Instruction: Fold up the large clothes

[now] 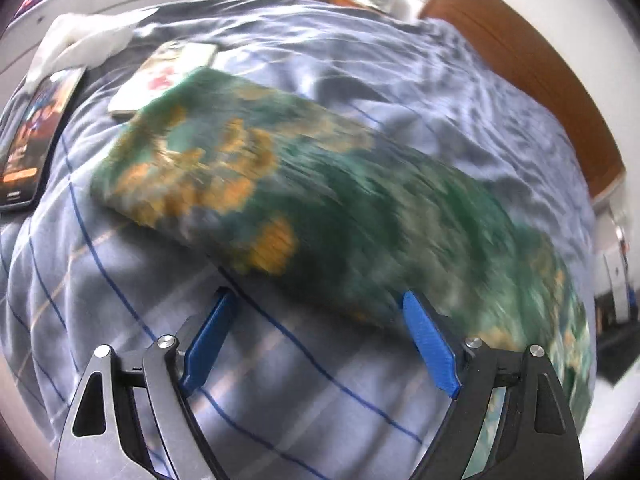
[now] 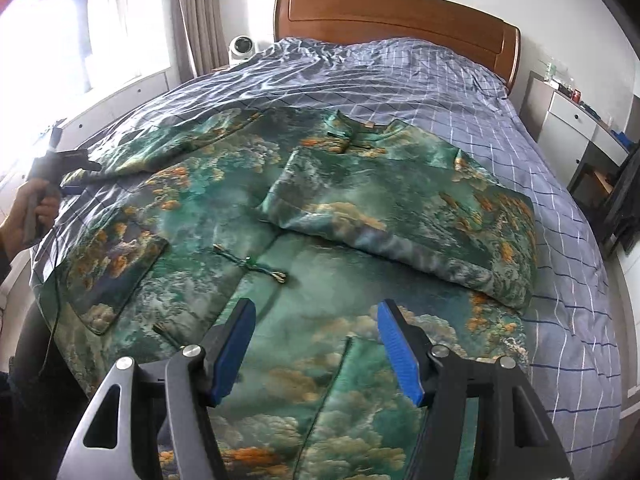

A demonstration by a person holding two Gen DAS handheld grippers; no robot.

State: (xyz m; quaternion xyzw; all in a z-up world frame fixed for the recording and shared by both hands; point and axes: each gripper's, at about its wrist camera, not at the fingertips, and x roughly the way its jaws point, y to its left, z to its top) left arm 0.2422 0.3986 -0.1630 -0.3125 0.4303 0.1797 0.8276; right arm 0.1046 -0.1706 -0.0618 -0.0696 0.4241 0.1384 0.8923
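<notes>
The green-and-orange patterned garment [image 2: 248,216] lies spread flat on the blue checked bed [image 2: 460,92], with one sleeve [image 2: 400,216] folded across its chest. The right tongs [image 2: 316,316] hover above its lower front, jaws parted, holding nothing. The left tongs [image 1: 316,300] stand wide apart and empty beside the blurred other sleeve [image 1: 224,168].
</notes>
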